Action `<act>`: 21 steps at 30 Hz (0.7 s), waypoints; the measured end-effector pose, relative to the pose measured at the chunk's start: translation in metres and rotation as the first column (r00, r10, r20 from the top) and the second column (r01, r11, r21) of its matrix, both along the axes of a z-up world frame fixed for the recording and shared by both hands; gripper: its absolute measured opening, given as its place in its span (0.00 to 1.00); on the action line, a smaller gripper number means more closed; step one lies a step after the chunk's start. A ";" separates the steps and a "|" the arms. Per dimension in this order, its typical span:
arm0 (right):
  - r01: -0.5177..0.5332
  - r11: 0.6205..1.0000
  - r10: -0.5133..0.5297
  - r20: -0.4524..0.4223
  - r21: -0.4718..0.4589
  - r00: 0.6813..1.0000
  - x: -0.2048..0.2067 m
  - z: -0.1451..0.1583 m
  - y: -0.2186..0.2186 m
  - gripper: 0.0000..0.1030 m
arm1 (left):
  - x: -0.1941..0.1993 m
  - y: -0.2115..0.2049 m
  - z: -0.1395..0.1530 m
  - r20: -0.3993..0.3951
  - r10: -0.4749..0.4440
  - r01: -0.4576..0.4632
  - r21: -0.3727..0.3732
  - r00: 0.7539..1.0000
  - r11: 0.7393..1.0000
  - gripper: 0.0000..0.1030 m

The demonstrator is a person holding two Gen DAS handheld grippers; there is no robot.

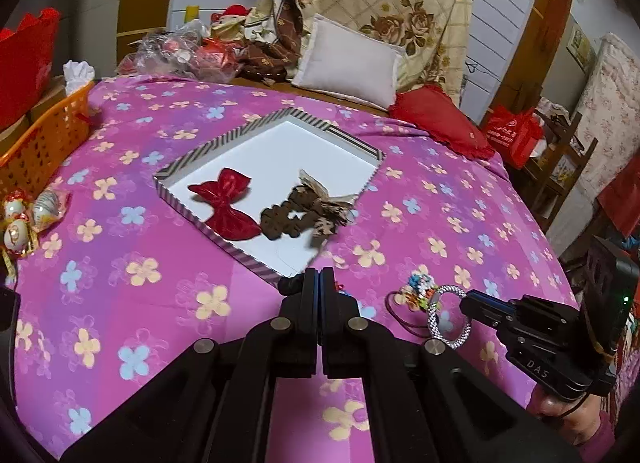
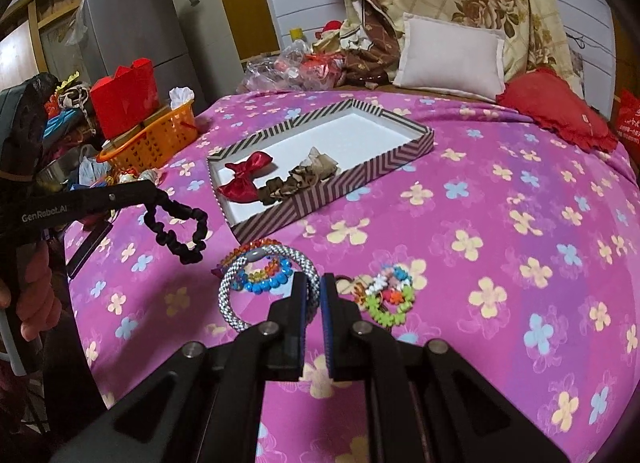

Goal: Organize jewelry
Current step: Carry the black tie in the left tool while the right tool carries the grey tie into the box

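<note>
A black scrunchie (image 2: 182,229) is held off the bedspread, pinched in the fully closed left gripper (image 2: 154,193); this is shown only in the right wrist view, since in the left view it is hidden behind the left gripper (image 1: 319,283). The right gripper (image 2: 314,289) is nearly closed on the silver beaded bracelet (image 2: 240,291), the bracelet's band seeming to lie between the jaws. Beside it lie colourful bead bracelets (image 2: 386,295). Beyond, a red bow (image 1: 226,205) and brown bows (image 1: 304,207) are seen in the striped tray (image 1: 208,149). Everything rests on a pink flowered bedspread (image 1: 440,223), with an orange basket (image 1: 44,143) and pillows (image 1: 348,61) behind.
</note>
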State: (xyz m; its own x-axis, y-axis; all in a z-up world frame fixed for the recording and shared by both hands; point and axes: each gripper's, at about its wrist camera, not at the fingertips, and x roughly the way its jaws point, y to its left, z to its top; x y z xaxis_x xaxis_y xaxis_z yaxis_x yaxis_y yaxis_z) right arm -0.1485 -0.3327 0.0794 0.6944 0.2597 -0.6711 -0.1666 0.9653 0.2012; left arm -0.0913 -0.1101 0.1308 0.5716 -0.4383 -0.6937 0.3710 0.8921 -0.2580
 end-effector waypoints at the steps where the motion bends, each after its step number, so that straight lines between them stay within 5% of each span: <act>1: -0.001 1.000 0.001 0.000 0.000 1.000 0.001 0.000 0.000 0.07 | 0.002 0.001 0.000 0.002 0.005 -0.005 0.002 1.000 1.000 0.00; 21: -0.008 1.000 0.008 -0.003 0.004 1.000 0.028 0.003 0.011 0.07 | 0.020 0.009 0.006 0.022 0.041 -0.041 0.024 0.999 0.999 0.00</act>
